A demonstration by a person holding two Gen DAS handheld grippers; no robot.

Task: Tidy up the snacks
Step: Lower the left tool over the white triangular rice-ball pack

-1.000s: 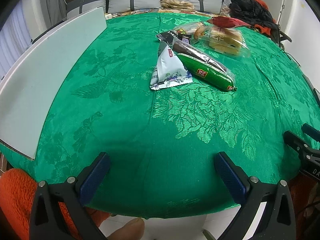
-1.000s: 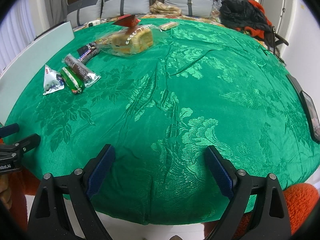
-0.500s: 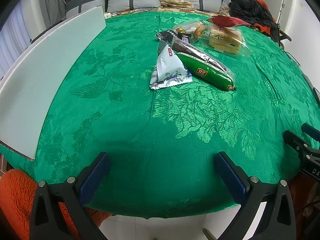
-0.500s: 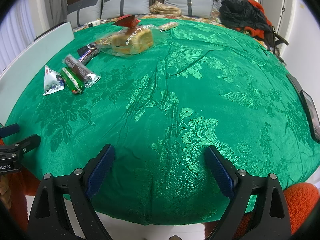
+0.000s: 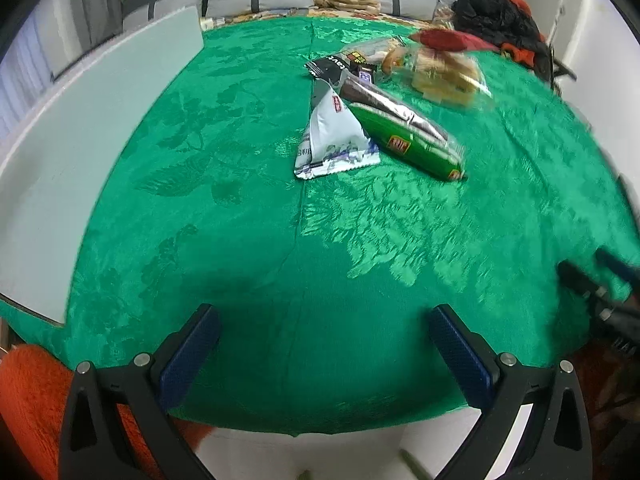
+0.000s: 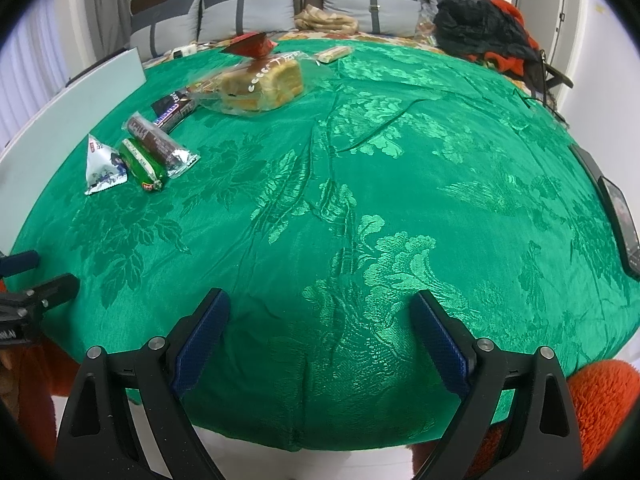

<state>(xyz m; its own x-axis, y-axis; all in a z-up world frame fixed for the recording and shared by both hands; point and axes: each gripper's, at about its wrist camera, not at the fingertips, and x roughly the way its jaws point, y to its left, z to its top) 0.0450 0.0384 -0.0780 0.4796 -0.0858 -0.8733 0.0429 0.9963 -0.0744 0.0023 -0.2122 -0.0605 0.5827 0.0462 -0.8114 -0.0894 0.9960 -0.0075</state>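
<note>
Now your left gripper is nearer the snacks: they lie straight ahead, long ways pointing away. Both it and your right gripper are spread wide, holding nothing.

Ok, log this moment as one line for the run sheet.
stage: pre-grasp | left gripper: open, empty | right gripper: open, empty | snacks untouched: triangular pouch, green sausage, bread bag

Each wrist view looks forward low from the near table edge; both share the snack pile ahead.
</note>
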